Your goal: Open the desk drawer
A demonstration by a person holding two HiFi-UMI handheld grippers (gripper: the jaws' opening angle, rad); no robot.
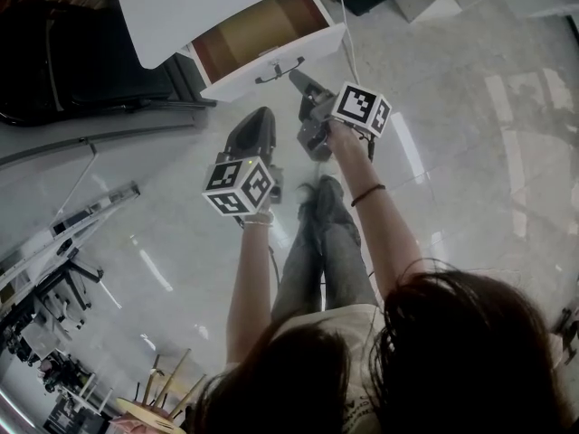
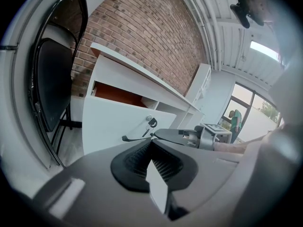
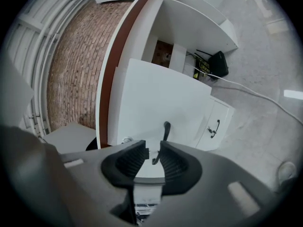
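The white desk drawer [image 1: 271, 70] stands pulled out, its brown inside [image 1: 253, 27] showing under the desktop [image 1: 199, 3]. A black handle [image 1: 279, 69] runs across its front. My right gripper [image 1: 297, 80] points at that handle from just in front. In the right gripper view, the right gripper [image 3: 152, 154] has its jaws a narrow gap apart, with the handle [image 3: 164, 131] in line with the gap and nothing clamped. My left gripper [image 1: 261, 117] hangs lower and to the left, away from the drawer. The left gripper [image 2: 152, 150] is shut on nothing and faces the drawer front [image 2: 113, 122].
A black folding chair [image 1: 72, 61] stands left of the desk. A small cabinet door [image 3: 215, 124] with its own handle sits beside the drawer. A black box [image 3: 218, 63] and a white cable [image 3: 255, 96] lie on the pale tiled floor [image 1: 452, 152]. The person's legs [image 1: 321, 242] are below me.
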